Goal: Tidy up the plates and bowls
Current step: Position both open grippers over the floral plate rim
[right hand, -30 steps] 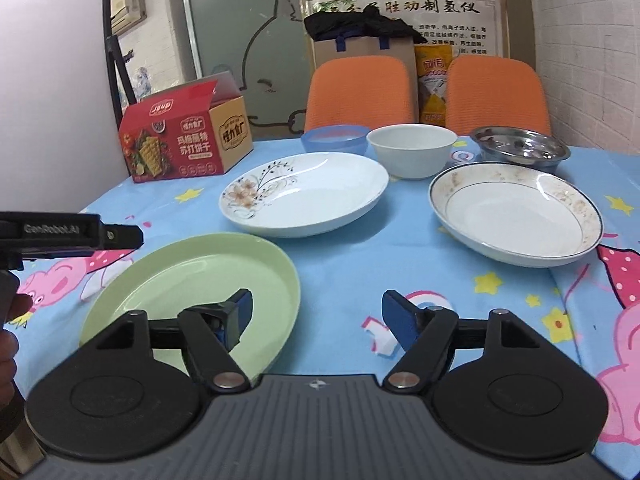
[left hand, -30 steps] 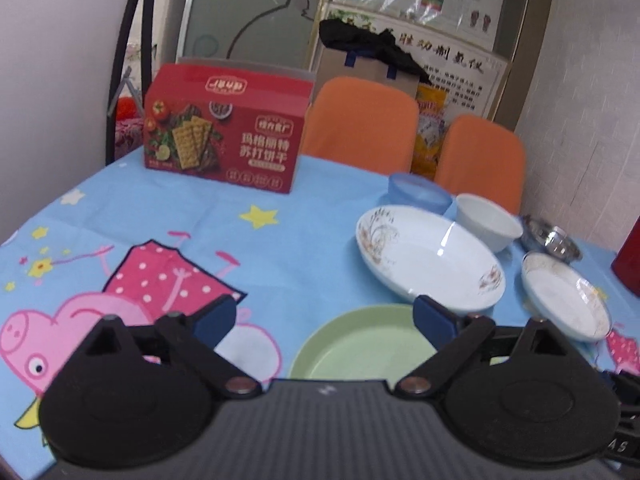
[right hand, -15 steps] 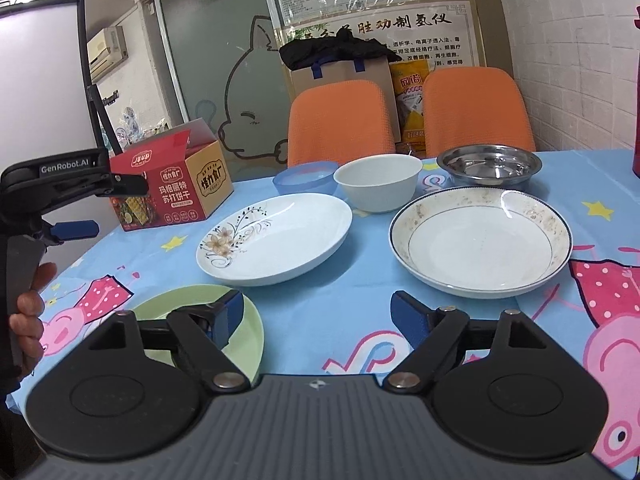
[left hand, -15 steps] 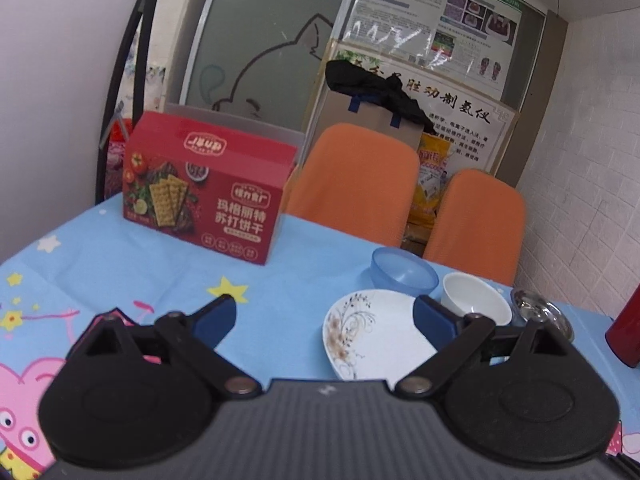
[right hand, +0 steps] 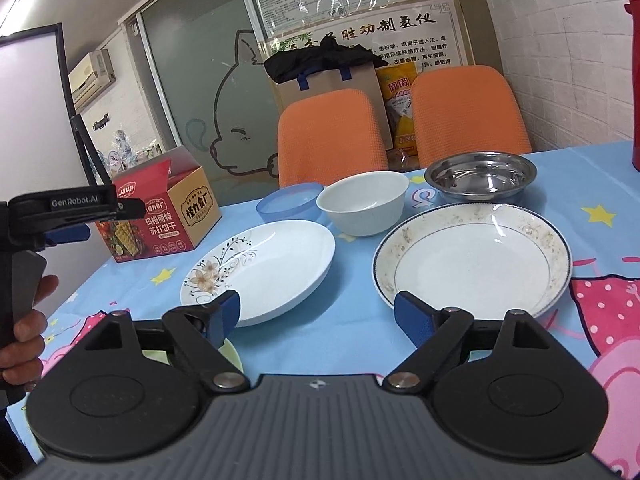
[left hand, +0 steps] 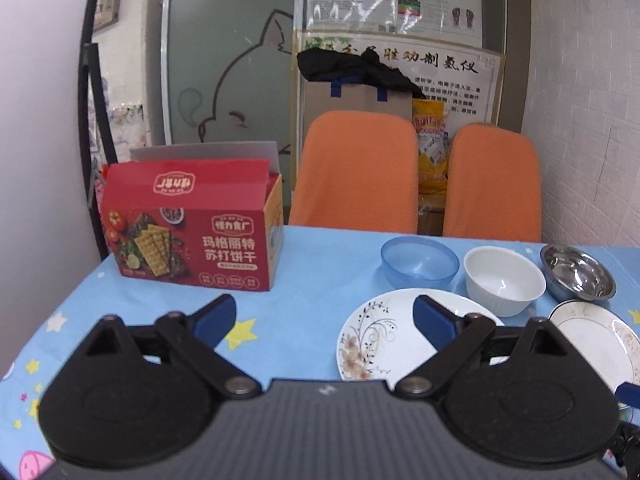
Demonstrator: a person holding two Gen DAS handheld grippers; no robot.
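A white floral plate [right hand: 272,264] lies mid-table, also in the left wrist view [left hand: 384,340]. A white gold-rimmed plate [right hand: 476,256] lies to its right [left hand: 600,340]. Behind them stand a blue bowl [right hand: 288,204], a white bowl [right hand: 364,204] and a steel bowl [right hand: 480,176]; they also show in the left wrist view: blue bowl [left hand: 420,262], white bowl [left hand: 504,280], steel bowl [left hand: 578,276]. A sliver of the green plate [right hand: 232,354] shows under my right gripper [right hand: 316,318], which is open and empty. My left gripper [left hand: 324,316] is open and empty, held above the table; it also shows in the right wrist view [right hand: 68,220].
A red cracker box [left hand: 192,232] stands at the back left of the table. Two orange chairs [left hand: 356,172] stand behind the far edge. A red thermos [right hand: 634,80] stands at the far right. The blue cartoon tablecloth [right hand: 352,328] covers the table.
Both grippers have risen and tilted up; the green plate has dropped almost out of both views. The left wrist view has swung right toward the bowls. Both grippers stay open.
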